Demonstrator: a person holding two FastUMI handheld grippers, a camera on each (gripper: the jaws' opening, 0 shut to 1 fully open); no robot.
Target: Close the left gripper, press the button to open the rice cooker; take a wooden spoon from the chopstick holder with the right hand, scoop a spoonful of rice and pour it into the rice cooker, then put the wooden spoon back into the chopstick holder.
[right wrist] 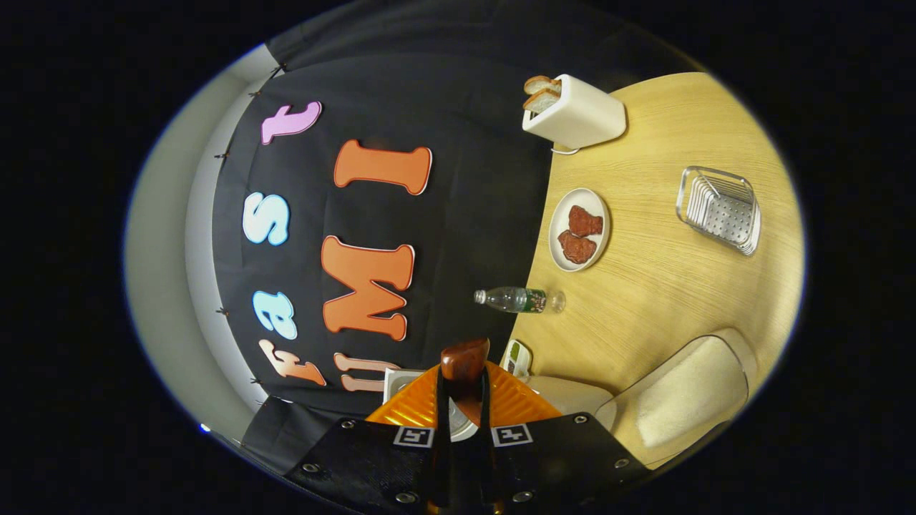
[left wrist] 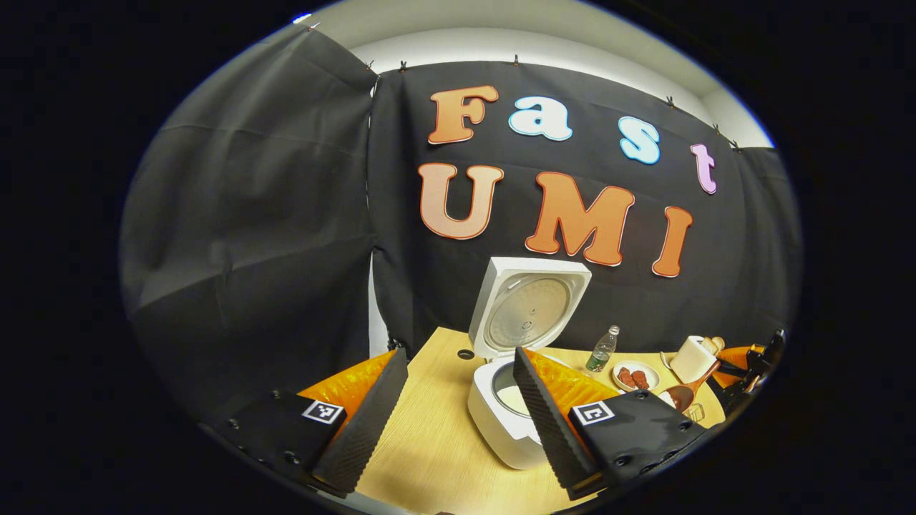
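Observation:
The white rice cooker [left wrist: 501, 422] stands open on the wooden table, lid [left wrist: 528, 311] upright, its inner pot pale inside. My left gripper [left wrist: 458, 357] hovers open in front of it, one finger overlapping the pot. Far right in the left gripper view, my right gripper [left wrist: 751, 365] holds the wooden spoon [left wrist: 681, 395], bowl tilted down over the table. In the right gripper view, my right gripper [right wrist: 464, 383] is shut on the wooden spoon [right wrist: 464, 359], seen end-on. Below it lie part of the rice cooker [right wrist: 565, 393] and a white tub of rice [right wrist: 687, 397]. The wire chopstick holder [right wrist: 719, 211] stands apart.
A white toaster [right wrist: 572, 111] with bread, a plate of brown meat pieces [right wrist: 580, 229] and a small water bottle [right wrist: 519, 299] stand along the back of the table [right wrist: 644, 300]. The same toaster [left wrist: 693, 357], plate [left wrist: 635, 375] and bottle [left wrist: 603, 349] sit right of the cooker.

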